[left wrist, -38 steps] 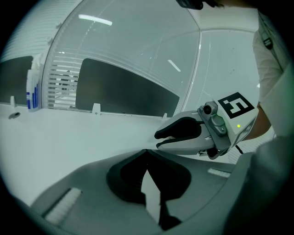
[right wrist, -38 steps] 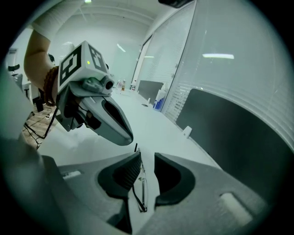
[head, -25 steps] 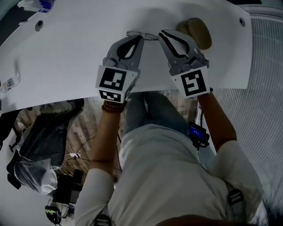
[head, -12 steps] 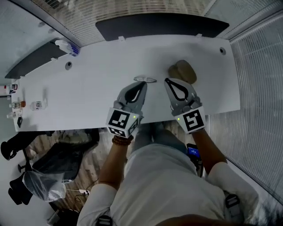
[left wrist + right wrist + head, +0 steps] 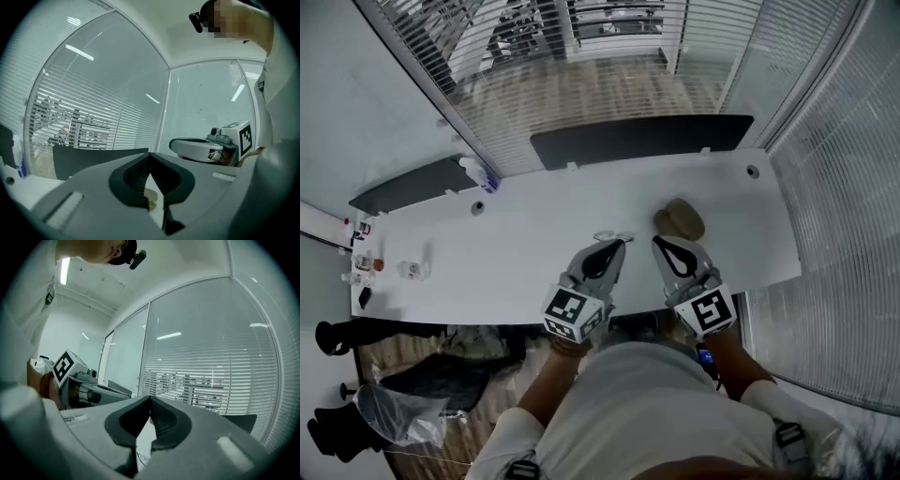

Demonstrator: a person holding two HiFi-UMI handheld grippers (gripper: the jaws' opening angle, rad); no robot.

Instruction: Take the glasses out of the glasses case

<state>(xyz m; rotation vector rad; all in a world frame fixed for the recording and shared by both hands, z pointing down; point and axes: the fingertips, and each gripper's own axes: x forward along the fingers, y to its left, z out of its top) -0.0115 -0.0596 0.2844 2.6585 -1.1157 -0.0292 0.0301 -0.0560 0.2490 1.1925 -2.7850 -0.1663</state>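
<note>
While glasses [image 5: 612,236] lie beside the glasses case [image 5: 680,220], left gripper [image 5: 620,244], right gripper [image 5: 657,242] both clenched empty

Everything's looking dim and greyish, ceiling light strips [image 5: 78,52] glowing overhead, fisheye bending and darkening the edges pretty hard

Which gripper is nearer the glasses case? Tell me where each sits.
Right. The right gripper ends just short of the glasses case; the left gripper is farther left, by the glasses.
</note>
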